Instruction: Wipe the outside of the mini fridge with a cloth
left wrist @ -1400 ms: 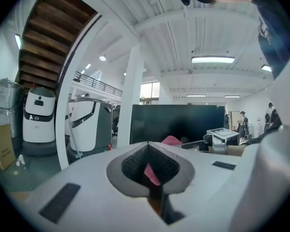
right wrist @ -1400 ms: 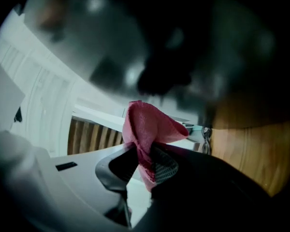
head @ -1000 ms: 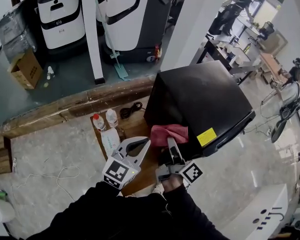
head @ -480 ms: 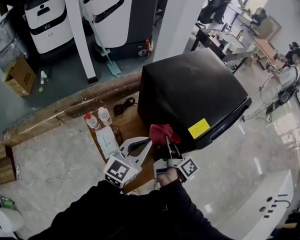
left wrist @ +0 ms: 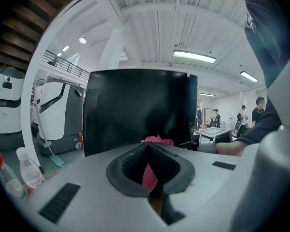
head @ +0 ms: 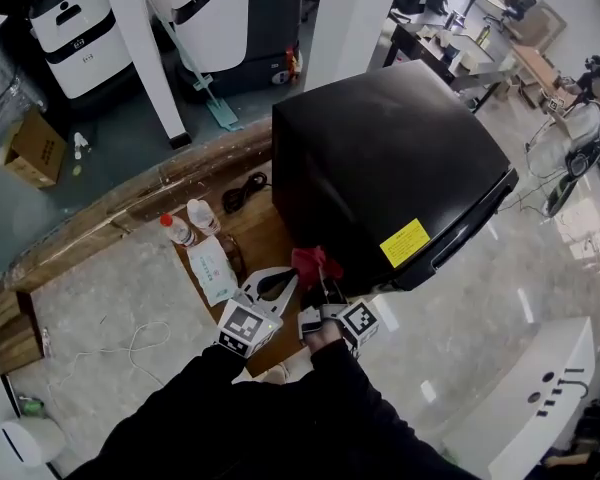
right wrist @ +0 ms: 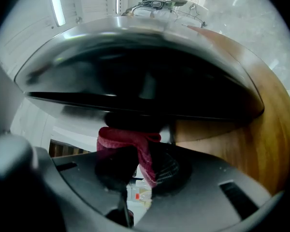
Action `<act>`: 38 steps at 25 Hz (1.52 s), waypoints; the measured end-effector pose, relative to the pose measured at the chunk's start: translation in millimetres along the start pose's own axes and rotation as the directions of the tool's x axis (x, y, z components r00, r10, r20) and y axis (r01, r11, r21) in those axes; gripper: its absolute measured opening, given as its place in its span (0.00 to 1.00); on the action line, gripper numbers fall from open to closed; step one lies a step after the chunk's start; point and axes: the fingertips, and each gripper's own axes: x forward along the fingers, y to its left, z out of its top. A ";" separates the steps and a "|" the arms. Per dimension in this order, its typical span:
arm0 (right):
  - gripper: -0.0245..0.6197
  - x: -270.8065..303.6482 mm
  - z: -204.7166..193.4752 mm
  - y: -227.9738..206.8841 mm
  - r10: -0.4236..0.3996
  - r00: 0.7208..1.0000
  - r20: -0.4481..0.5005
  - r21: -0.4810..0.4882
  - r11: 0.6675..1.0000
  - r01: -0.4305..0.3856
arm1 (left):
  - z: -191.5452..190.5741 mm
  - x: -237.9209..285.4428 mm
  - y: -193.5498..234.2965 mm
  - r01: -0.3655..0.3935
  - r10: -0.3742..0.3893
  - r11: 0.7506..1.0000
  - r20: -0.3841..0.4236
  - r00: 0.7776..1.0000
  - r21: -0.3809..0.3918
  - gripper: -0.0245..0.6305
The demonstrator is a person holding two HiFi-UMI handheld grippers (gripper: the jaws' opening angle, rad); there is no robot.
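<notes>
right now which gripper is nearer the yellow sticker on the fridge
Right. The right gripper, clamping the red cloth, is left of the yellow sticker; the left gripper sits farther left.

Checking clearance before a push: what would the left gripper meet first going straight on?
Probably the red cloth, held just past its tips by the right gripper; the black mini fridge stands right behind. Depth is unclear.

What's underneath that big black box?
The mini fridge stands on a wooden tabletop, whose bare wood shows beside the fridge's left side and by its lower edge. The patch directly beneath the fridge is covered by the fridge itself.
</notes>
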 end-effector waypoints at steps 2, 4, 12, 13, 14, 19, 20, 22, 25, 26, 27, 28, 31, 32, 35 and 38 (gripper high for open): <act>0.15 0.4 -2.2 -25.4 -0.048 0.999 -0.012 -0.025 0.999 0.048 | -23.9 8.2 1.1 -0.002 0.002 1.000 -0.030 1.000 -0.002 0.05; 0.15 4.1 -3.7 -46.5 -0.065 0.998 -0.020 -0.038 0.997 0.065 | -49.3 19.9 1.1 -0.002 0.002 1.000 -0.062 0.998 -0.004 0.05; 0.15 8.4 -11.0 -143.7 -0.208 0.977 -0.051 -0.041 0.978 0.206 | -130.3 42.8 -5.8 0.010 -0.014 1.000 -0.214 0.977 -0.017 0.05; 0.15 7.5 -11.4 -154.6 -0.228 0.972 -0.055 -0.035 0.973 0.227 | -133.0 41.8 -7.0 0.009 -0.013 1.000 -0.220 0.975 -0.022 0.05; 0.15 6.5 -11.5 -163.4 -0.245 0.968 -0.058 -0.034 0.969 0.243 | -134.7 40.7 -8.0 0.008 -0.013 1.000 -0.225 0.974 -0.026 0.05; 0.14 4.8 -11.4 -175.5 -0.271 0.958 -0.093 -0.075 0.961 0.265 | -135.8 35.3 -8.7 -0.011 0.002 0.999 -0.223 0.975 -0.043 0.05; 0.14 3.3 -14.1 -171.6 -0.267 0.956 -0.120 -0.095 0.962 0.257 | -132.3 33.1 -8.1 -0.023 0.011 0.998 -0.210 0.978 -0.052 0.05; 0.14 -2.1 -23.0 -152.5 -0.238 0.952 -0.191 -0.154 0.965 0.210 | -117.8 25.4 -5.2 -0.050 0.037 0.996 -0.168 0.985 -0.074 0.05; 0.14 -18.8 -36.3 -98.6 -0.151 0.935 -0.319 -0.261 0.963 0.067 | -81.9 9.5 -6.6 -0.059 0.049 0.994 -0.101 0.994 -0.096 0.05; 0.14 -28.3 -38.7 -79.2 -0.126 0.922 -0.365 -0.303 0.953 0.010 | -67.2 3.7 -10.0 -0.058 0.050 0.993 -0.078 0.996 -0.101 0.05; 0.14 -39.1 -39.4 -60.9 -0.106 0.906 -0.410 -0.350 0.935 -0.049 | -51.7 -2.2 -14.7 -0.059 0.053 0.993 -0.053 0.997 -0.103 0.05; 0.14 -50.5 -38.5 -43.3 -0.090 0.888 -0.451 -0.399 0.910 -0.110 | -36.4 -7.7 -20.6 -0.060 0.058 0.993 -0.031 0.998 -0.100 0.05; 0.14 -88.0 -25.9 8.7 -0.046 0.836 -0.547 -0.517 0.804 -0.293 | 1.6 -20.2 -48.7 -0.060 0.061 0.994 0.010 0.998 -0.086 0.05; 0.14 -101.5 -17.9 25.7 -0.033 0.821 -0.570 -0.545 0.763 -0.348 | 11.9 -22.9 -61.6 -0.063 0.065 0.995 0.018 0.998 -0.082 0.05; 0.14 -138.0 19.9 75.3 0.006 0.791 -0.612 -0.609 0.634 -0.477 | 41.2 -23.9 -108.6 -0.080 0.083 0.995 0.047 0.995 -0.065 0.05; 0.14 -169.4 67.0 119.2 0.060 0.775 -0.630 -0.645 0.516 -0.564 | 64.9 -13.8 -161.5 -0.082 0.087 0.994 0.079 0.993 -0.069 0.05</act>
